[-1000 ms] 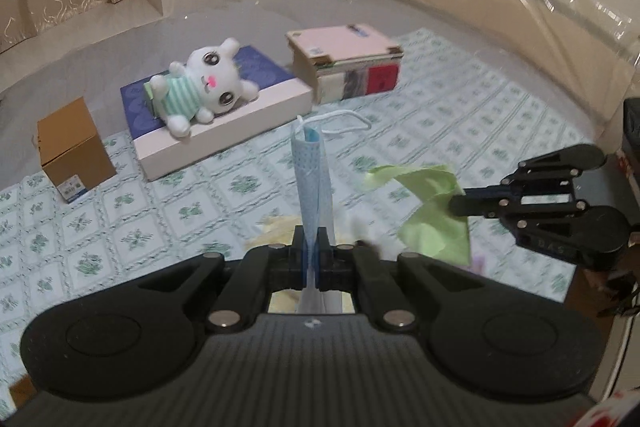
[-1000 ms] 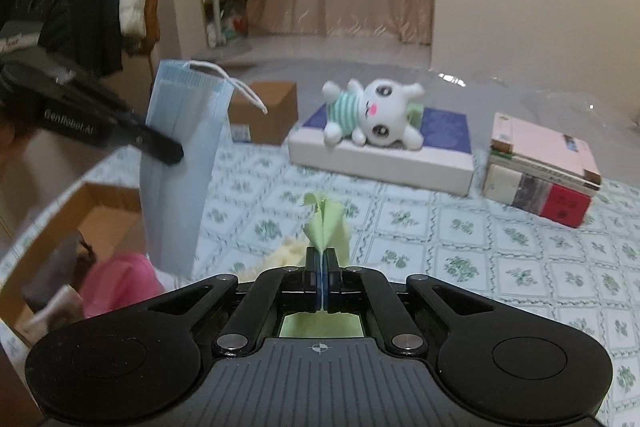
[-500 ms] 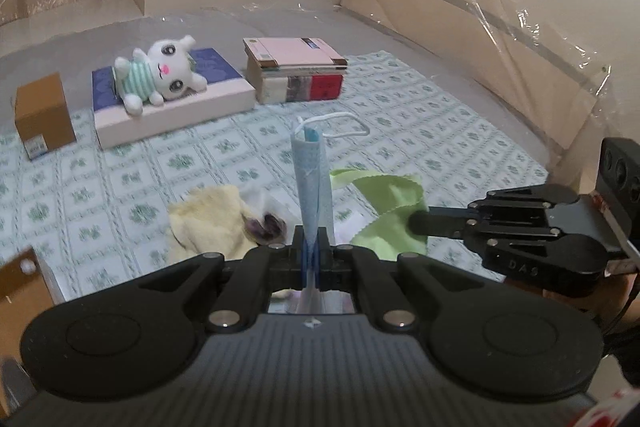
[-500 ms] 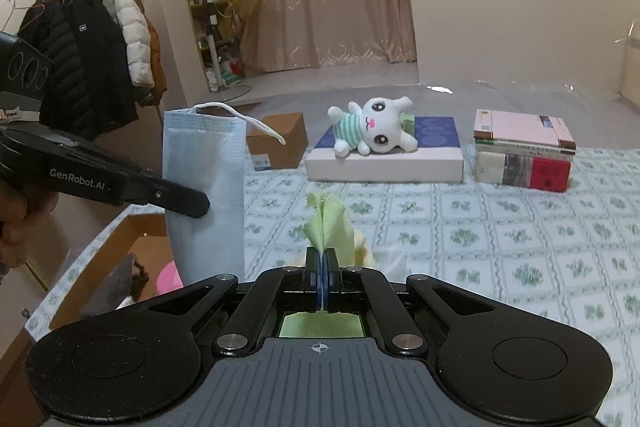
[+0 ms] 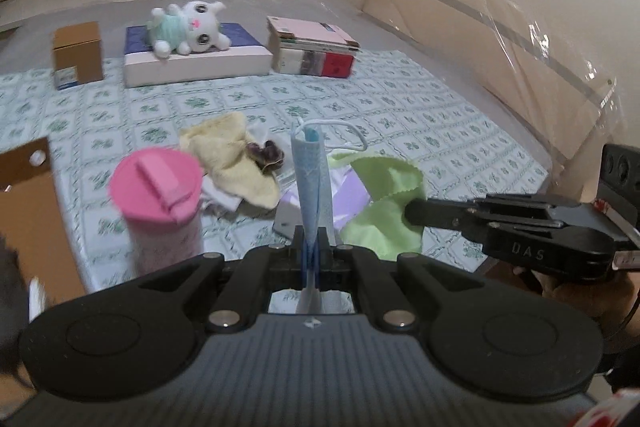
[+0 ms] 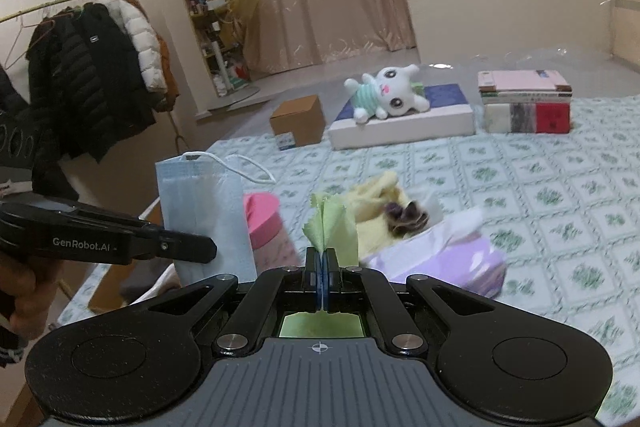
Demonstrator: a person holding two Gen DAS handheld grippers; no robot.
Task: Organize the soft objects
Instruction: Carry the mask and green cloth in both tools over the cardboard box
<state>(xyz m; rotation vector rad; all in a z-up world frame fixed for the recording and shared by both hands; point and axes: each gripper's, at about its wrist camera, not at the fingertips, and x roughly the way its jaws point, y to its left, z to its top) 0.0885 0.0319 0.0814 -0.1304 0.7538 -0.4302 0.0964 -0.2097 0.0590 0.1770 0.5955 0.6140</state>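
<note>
My left gripper is shut on a blue face mask, held upright above the bed; the mask also shows in the right wrist view. My right gripper is shut on a light green cloth, which hangs at the right in the left wrist view. On the bedsheet lie a yellow towel, a dark scrunchie and a purple tissue pack. A white plush bunny lies on a flat box at the back.
A pink-lidded cup stands close at left, beside a cardboard box flap. A small brown box and a stack of books sit at the back. A coat rack stands beyond the bed's left edge.
Both grippers have pulled back and to the left with their items still held. The pink cup and the cardboard box now come into view near the left gripper.
</note>
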